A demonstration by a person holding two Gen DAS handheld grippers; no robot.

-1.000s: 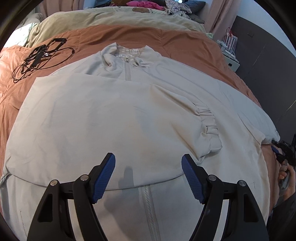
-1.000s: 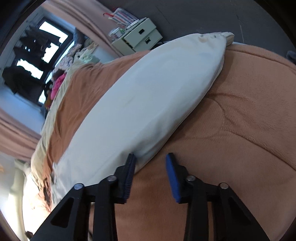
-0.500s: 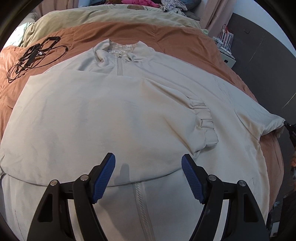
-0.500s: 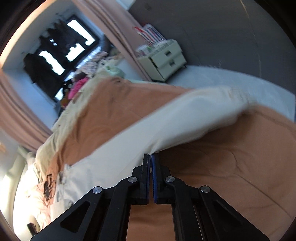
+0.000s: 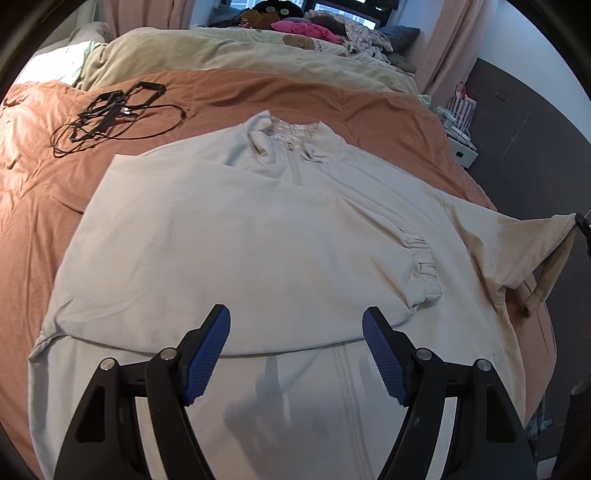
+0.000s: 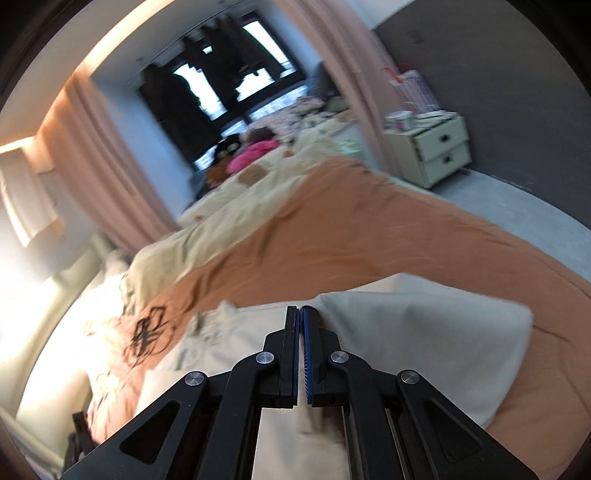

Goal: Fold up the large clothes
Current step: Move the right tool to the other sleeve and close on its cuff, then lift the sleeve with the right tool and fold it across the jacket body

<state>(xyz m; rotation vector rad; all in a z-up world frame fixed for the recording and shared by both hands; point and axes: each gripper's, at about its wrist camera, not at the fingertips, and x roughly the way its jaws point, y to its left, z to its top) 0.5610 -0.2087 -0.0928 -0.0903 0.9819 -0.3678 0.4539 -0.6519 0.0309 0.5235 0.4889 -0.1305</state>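
Observation:
A pale grey zip jacket (image 5: 236, 236) lies front up on the orange bedspread (image 5: 44, 206), collar at the far end. Its left sleeve is folded across the chest, its ruffled cuff (image 5: 424, 266) on the right. My left gripper (image 5: 295, 350) is open and empty, hovering over the jacket's lower front by the zip. My right gripper (image 6: 299, 314) is shut on the jacket's right sleeve (image 6: 424, 332) and holds it raised off the bed. In the left wrist view that sleeve (image 5: 517, 240) is lifted at the far right, and a tip of the right gripper (image 5: 583, 225) shows there.
A tangle of black cable (image 5: 110, 110) lies on the bedspread at the far left. A beige duvet (image 5: 221, 48) and a pile of clothes (image 5: 306, 29) lie beyond. A white bedside cabinet (image 6: 432, 147) stands right of the bed on the grey floor.
My right gripper closed on the right sleeve and lifted it up from the bed, swinging toward the jacket. My left gripper stayed open, shifting slightly over the jacket.

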